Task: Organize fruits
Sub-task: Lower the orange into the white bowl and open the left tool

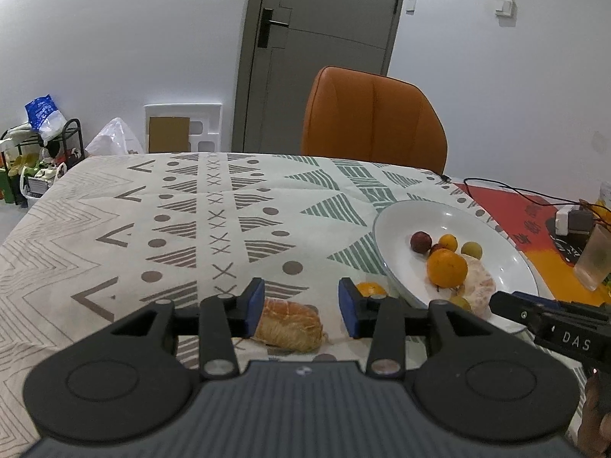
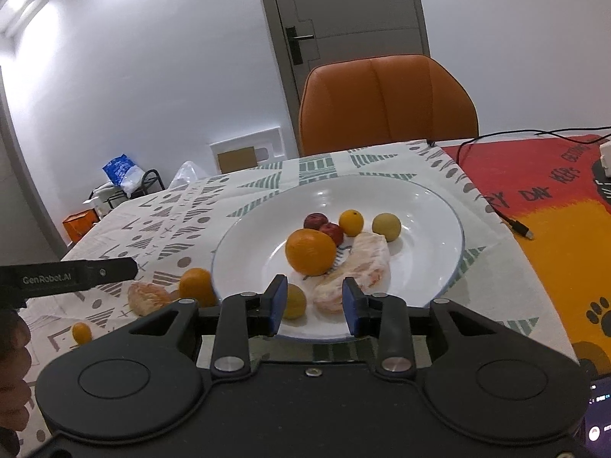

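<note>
A white plate [image 2: 427, 206] holds a large orange [image 2: 310, 251], two dark red plums [image 2: 324, 226], a small orange [image 2: 351, 222], a yellow-green fruit [image 2: 386, 226], a peeled citrus piece [image 2: 362, 267] and a small yellow fruit [image 2: 294, 301]. My right gripper [image 2: 312, 310] is open just above the plate's near rim, empty. My left gripper [image 1: 301, 307] is open around a peeled citrus segment [image 1: 290, 322] lying on the tablecloth, its jaws not touching it. An orange [image 1: 369, 289] lies beside the plate [image 1: 397, 229]. A tiny orange [image 2: 81, 333] lies on the cloth at left.
The table has a patterned cloth [image 1: 152, 229] and a red-orange mat [image 2: 553, 206] at right with a black cable [image 2: 511, 221], a charger [image 1: 571, 221] and a glass [image 1: 595, 259]. An orange chair [image 1: 372, 118] stands behind the table.
</note>
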`<state>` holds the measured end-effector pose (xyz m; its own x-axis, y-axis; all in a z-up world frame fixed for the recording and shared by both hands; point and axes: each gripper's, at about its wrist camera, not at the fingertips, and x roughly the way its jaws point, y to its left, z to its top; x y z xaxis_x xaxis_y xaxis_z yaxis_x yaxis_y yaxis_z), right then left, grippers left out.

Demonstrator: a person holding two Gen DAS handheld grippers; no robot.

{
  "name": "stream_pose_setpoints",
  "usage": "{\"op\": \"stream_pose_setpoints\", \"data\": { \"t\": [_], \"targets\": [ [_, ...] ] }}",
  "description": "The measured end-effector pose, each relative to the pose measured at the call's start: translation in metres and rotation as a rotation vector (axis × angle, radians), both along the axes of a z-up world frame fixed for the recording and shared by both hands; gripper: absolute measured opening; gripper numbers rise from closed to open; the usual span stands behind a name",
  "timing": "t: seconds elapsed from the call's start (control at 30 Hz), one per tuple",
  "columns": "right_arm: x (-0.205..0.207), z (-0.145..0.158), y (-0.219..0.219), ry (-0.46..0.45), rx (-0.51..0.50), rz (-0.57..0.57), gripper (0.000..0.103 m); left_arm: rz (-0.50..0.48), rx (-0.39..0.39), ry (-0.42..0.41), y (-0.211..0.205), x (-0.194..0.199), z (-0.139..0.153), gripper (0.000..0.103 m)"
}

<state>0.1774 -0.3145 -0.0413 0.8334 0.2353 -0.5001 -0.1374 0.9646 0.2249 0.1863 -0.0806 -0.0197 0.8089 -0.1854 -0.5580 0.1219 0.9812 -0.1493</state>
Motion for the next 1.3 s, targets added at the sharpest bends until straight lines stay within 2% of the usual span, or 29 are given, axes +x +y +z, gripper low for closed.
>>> {"op": "stream_pose_setpoints", "data": {
  "t": [0.2,0.57,0.73,0.97,1.07,1.2,1.3],
  "targets": [
    [-0.003,0.000,0.001,0.002,0.001,0.015,0.042,-0.021,0.001,-0.001,-0.007,0.000,-0.002,0.041],
    [-0.005,-0.002,-0.015,-0.011,0.038,0.028,0.079,-0.067,0.010,0.022,-0.030,0.010,-0.016,0.041],
    [-0.005,-0.002,-0.021,-0.022,0.051,0.024,0.090,-0.087,0.016,0.034,-0.038,0.016,-0.021,0.041],
    [-0.005,-0.003,-0.027,-0.025,0.068,0.019,0.093,-0.106,0.022,0.055,-0.049,0.024,-0.029,0.040],
    [-0.005,-0.002,-0.030,-0.028,0.074,0.013,0.093,-0.102,0.008,0.067,-0.051,0.027,-0.031,0.033],
    [-0.003,-0.003,-0.035,-0.028,0.084,0.000,0.093,-0.057,0.038,0.033,-0.051,0.024,-0.026,0.032],
    [-0.003,-0.004,-0.037,-0.028,0.091,-0.004,0.093,-0.036,0.029,0.012,-0.046,0.023,-0.019,0.032]
  ]
}}
